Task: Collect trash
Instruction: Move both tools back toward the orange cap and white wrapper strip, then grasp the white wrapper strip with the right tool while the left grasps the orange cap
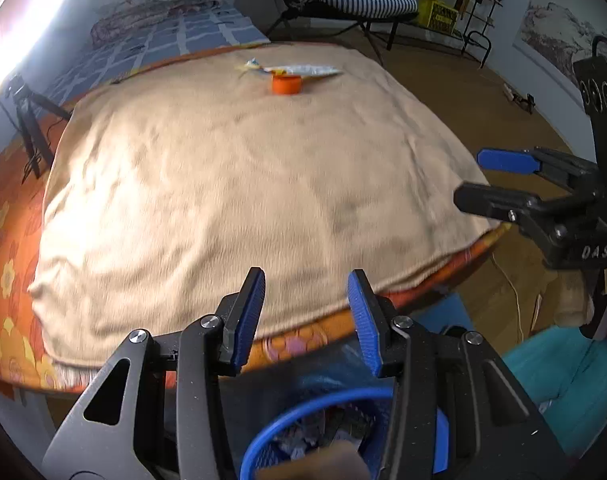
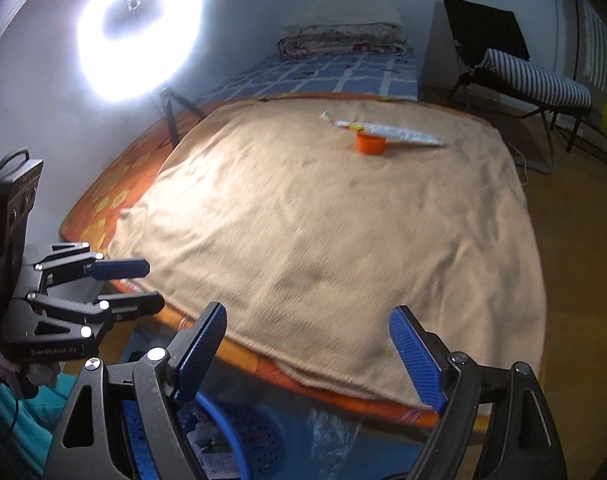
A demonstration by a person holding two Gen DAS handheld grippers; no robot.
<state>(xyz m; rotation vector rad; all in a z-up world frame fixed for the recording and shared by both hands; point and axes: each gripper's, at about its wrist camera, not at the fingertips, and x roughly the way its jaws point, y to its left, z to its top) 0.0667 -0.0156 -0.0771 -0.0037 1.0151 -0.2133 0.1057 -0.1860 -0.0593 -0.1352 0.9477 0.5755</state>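
A small orange round tub sits at the far side of the tan blanket. A long crumpled wrapper lies just behind it. My left gripper hovers over the blanket's near edge, open and holding nothing. To its right, my right gripper stands wider open and is also bare. A blue mesh basket with scraps in it sits below both grippers. Both trash items are far from the fingers.
The blanket covers an orange flowered cloth on a low surface. A ring light on a tripod stands at the back left. Behind are a blue checked bed and a striped lounge chair. Teal fabric lies by the basket.
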